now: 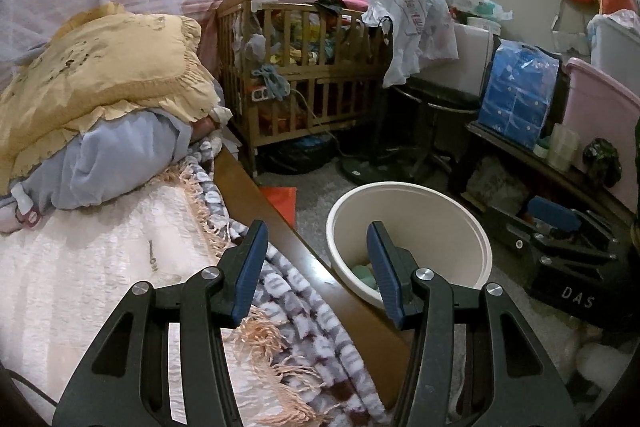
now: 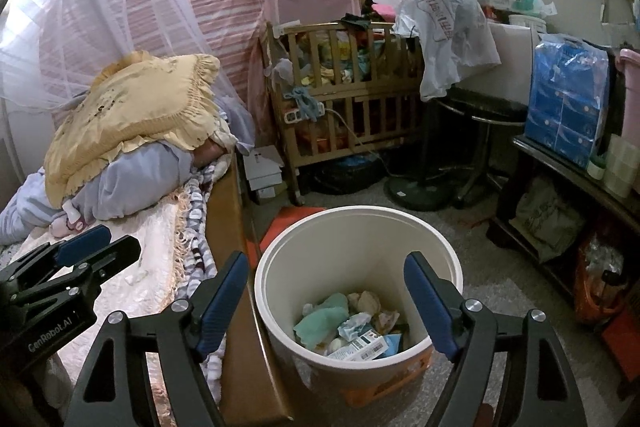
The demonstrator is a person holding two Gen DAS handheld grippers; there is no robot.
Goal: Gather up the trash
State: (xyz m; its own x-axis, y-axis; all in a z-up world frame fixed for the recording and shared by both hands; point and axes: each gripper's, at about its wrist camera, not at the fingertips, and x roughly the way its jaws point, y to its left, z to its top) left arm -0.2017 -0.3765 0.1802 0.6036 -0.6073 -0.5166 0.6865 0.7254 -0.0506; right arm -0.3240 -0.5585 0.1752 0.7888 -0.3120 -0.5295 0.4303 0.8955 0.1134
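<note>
A cream round bin (image 2: 400, 227) stands on the floor beside the bed; it also shows in the left wrist view (image 1: 440, 227). Inside it lie crumpled green and white papers and wrappers (image 2: 352, 327). My right gripper (image 2: 330, 303) is open and empty, just above the bin's mouth. My left gripper (image 1: 318, 267) is open and empty, over the bed's wooden edge (image 1: 288, 227), with the bin to its right. The left gripper also shows at the left of the right wrist view (image 2: 94, 247).
The bed (image 1: 100, 267) holds a pink cover, a fringed blanket, a yellow pillow (image 1: 100, 75) and blue bedding. A wooden crib (image 2: 344, 99) full of clothes stands behind. A stool (image 2: 480, 123), a fan base and a low shelf (image 2: 560, 163) stand at the right. A red paper (image 1: 280, 199) lies on the floor.
</note>
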